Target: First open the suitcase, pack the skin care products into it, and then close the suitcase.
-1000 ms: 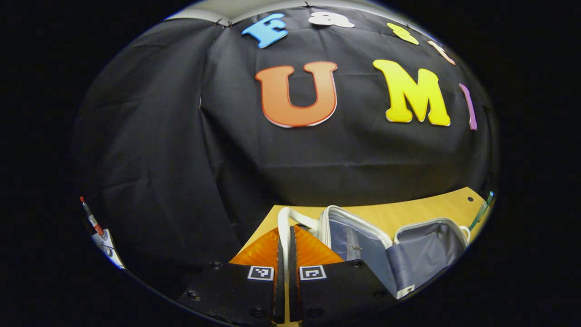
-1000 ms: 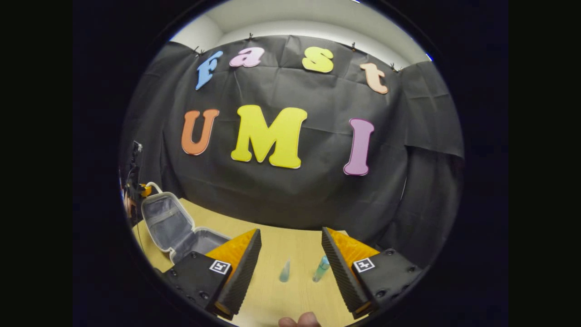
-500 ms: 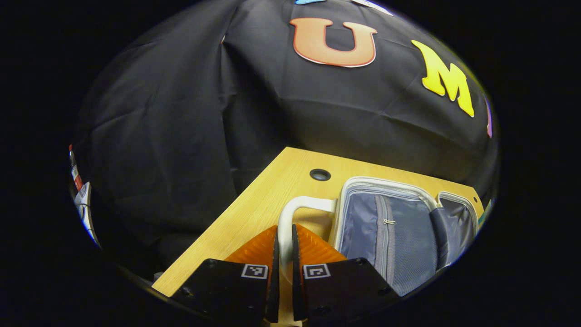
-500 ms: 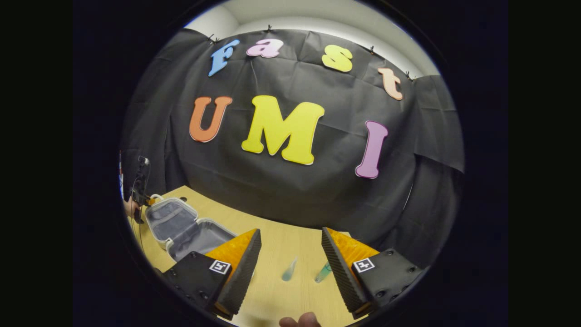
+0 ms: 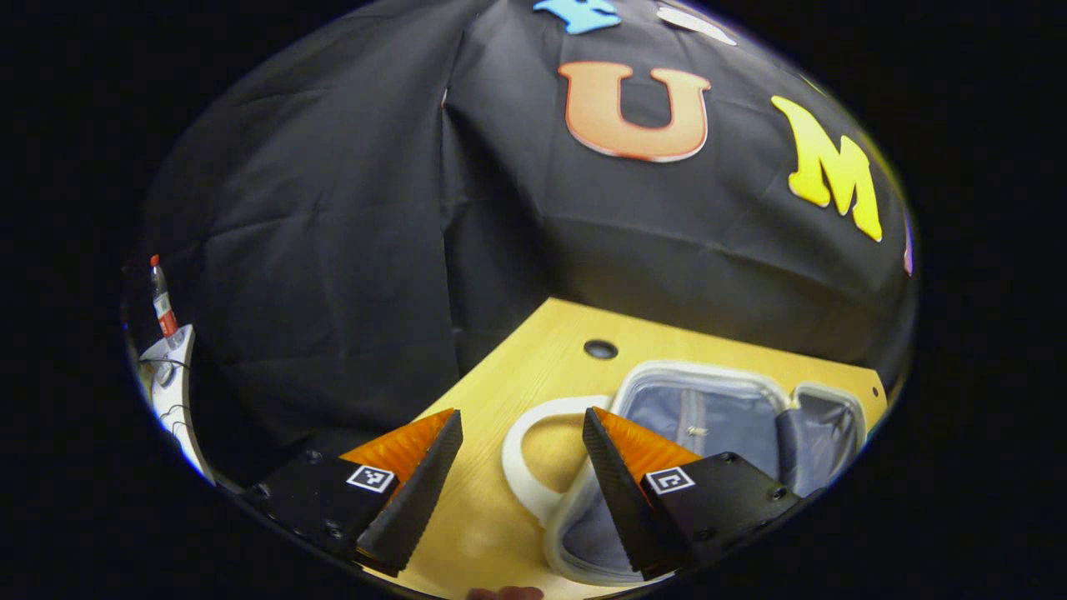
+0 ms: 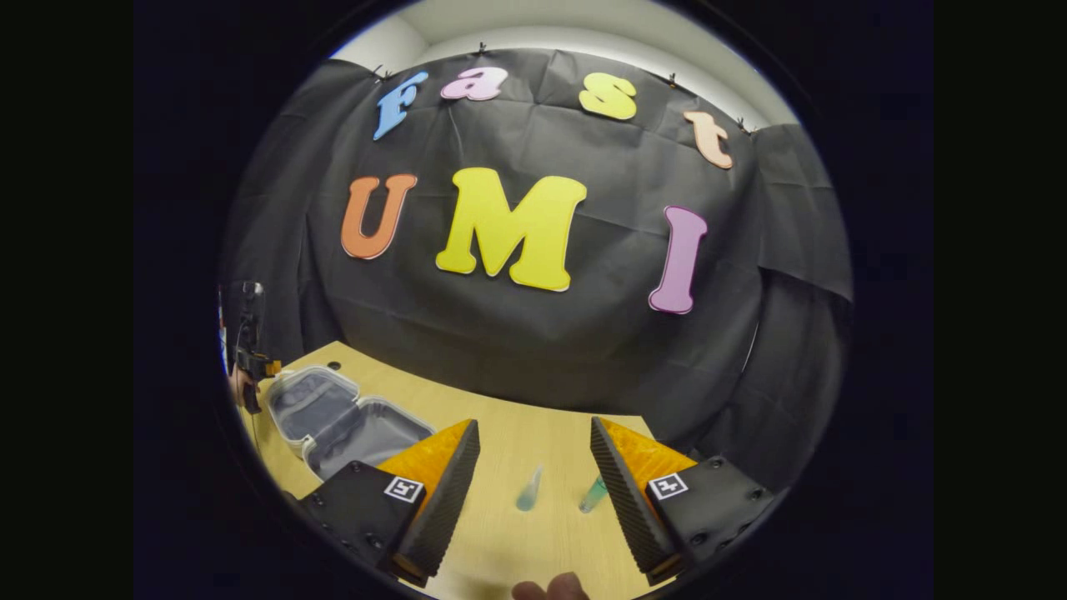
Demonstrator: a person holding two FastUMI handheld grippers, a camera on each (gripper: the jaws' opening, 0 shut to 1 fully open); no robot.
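The small white suitcase (image 5: pixel 717 408) lies open and flat on the wooden table (image 5: pixel 533 367), its grey lining facing up. Its white handle (image 5: pixel 521 458) rests on the table between the fingers of my left gripper (image 5: pixel 518 454), which is open and not pressing on it. In the right gripper view the same suitcase (image 6: pixel 333 417) lies at the far left. My right gripper (image 6: pixel 533 462) is open above the table. Two small bluish skin care bottles (image 6: pixel 528 492) (image 6: pixel 593 493) lie on the wood ahead of it, between its fingers.
A round cable hole (image 5: pixel 600 348) sits in the table behind the suitcase. The table's left edge drops off next to the black cloth. A red-capped bottle (image 5: pixel 161 296) stands on a white surface far left. A fingertip (image 6: pixel 550 588) shows at the bottom edge.
My left gripper lowered the lid by its handle until the suitcase lay flat, then opened and let go of the handle. The right gripper barely moved.
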